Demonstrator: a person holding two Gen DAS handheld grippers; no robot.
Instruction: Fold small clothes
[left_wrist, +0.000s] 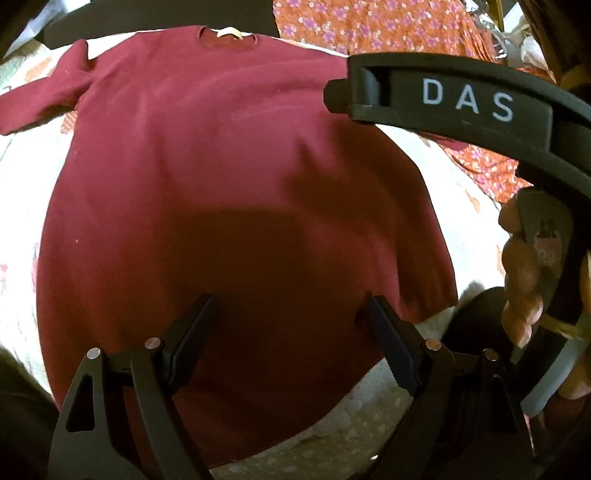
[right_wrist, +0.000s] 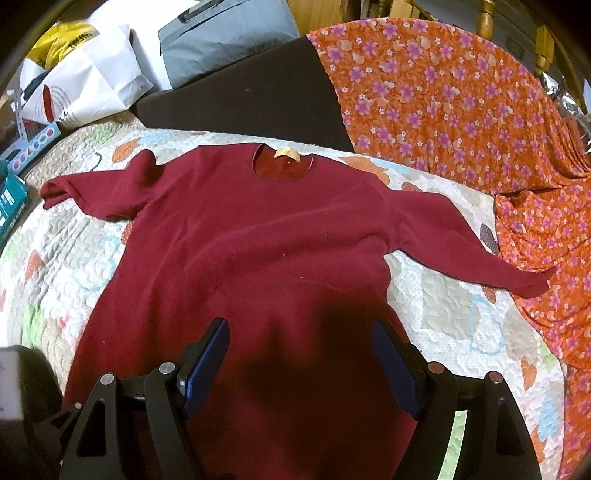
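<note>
Ahead of both sets of jaws, I see a dark red long-sleeved knit top (right_wrist: 236, 251) spread flat on a patterned quilted bedcover (right_wrist: 62, 258).

My left gripper (left_wrist: 288, 325) and right gripper (right_wrist: 299, 350) both hover over its lower half, jaws spread wide and holding nothing. Its neckline lies farthest from the jaws, sleeves out to either side. An orange floral cloth (right_wrist: 461, 110) lies beyond the right jaw, under the tip of that sleeve.
</note>
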